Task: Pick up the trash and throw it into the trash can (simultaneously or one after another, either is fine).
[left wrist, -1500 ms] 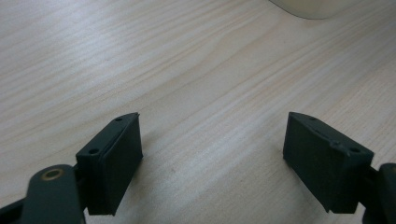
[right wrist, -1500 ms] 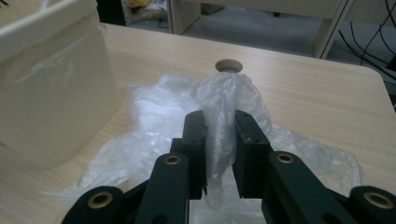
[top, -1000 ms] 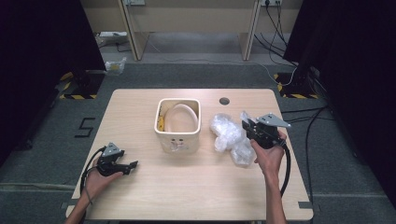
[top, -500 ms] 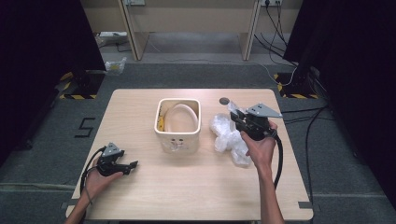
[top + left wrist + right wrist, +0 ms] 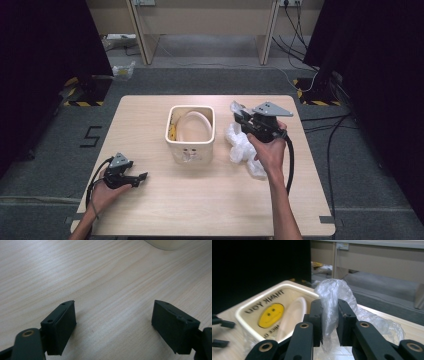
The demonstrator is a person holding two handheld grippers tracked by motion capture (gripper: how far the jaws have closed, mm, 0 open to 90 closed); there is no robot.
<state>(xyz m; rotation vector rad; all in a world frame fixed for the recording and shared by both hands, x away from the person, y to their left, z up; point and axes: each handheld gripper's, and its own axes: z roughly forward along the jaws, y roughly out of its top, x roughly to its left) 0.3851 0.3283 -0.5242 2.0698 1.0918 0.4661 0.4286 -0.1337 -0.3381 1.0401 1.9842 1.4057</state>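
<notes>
1. A clear, crumpled plastic bag (image 5: 243, 147) is seen on the right half of the table, just right of the cream bin.
2. Its upper end (image 5: 333, 302) is pinched between two black jaws and is drawn up off the table, while the rest is left trailing down in loose, glossy folds.
3. The lifted part is held above the bin's right rim.
4. The film is thin and see-through, with white creases throughout.
5. Whether the bag touches the bin cannot be told.
</notes>
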